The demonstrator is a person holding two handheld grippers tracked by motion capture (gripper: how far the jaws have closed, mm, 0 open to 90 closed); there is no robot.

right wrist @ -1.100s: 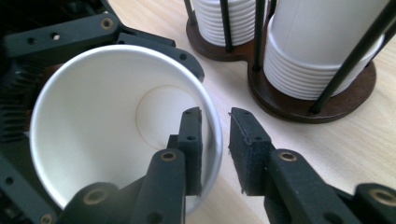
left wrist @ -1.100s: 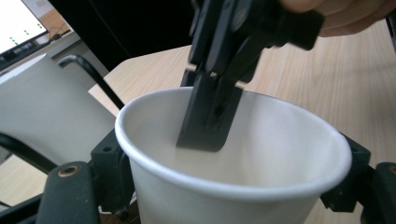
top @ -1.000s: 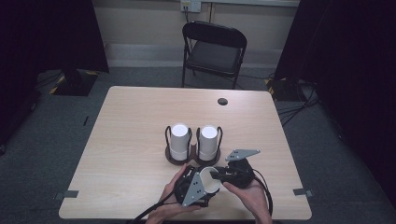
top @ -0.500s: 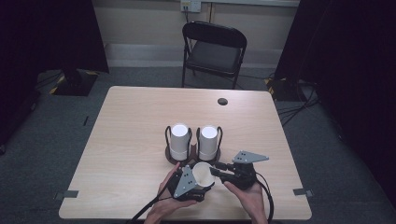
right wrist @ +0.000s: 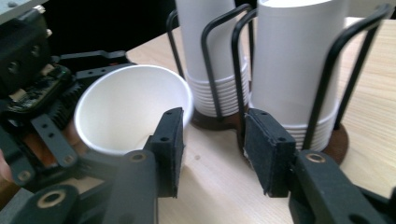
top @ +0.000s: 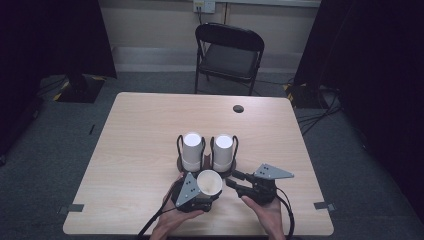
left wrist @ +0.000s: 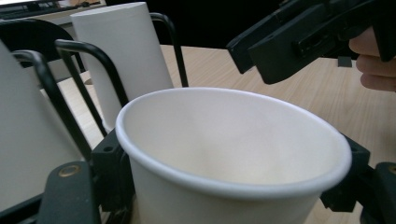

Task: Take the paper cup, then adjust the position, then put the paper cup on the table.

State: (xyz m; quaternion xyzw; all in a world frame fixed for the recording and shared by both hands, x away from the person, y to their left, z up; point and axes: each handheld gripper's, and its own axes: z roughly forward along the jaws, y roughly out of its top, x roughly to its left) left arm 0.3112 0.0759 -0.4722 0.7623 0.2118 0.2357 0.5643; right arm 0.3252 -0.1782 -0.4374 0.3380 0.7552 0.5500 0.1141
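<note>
A single white paper cup (top: 209, 183) stands mouth up between the jaws of my left gripper (top: 206, 194), which is shut on its wall near the table's front edge. In the left gripper view the cup (left wrist: 233, 154) looms close, with the black jaws at both sides of it. My right gripper (top: 234, 180) sits just right of the cup, apart from it. Its jaws have just been opening and nothing is between its pads (right wrist: 170, 135). In the right gripper view the cup (right wrist: 126, 112) is to the left. Two stacks of upturned white cups (top: 192, 149) (top: 223, 150) stand in a black wire holder (right wrist: 219, 119) just behind.
A black folding chair (top: 228, 55) stands behind the table's far edge. A small dark grommet (top: 238, 108) sits near the far right of the wooden tabletop (top: 135, 140). Cables trail from both grippers toward the front edge. Dark curtains flank the room.
The right gripper's jaws have come off the cup and spread, drawing a little to the right. The left gripper has shifted slightly left with the cup still in it.
</note>
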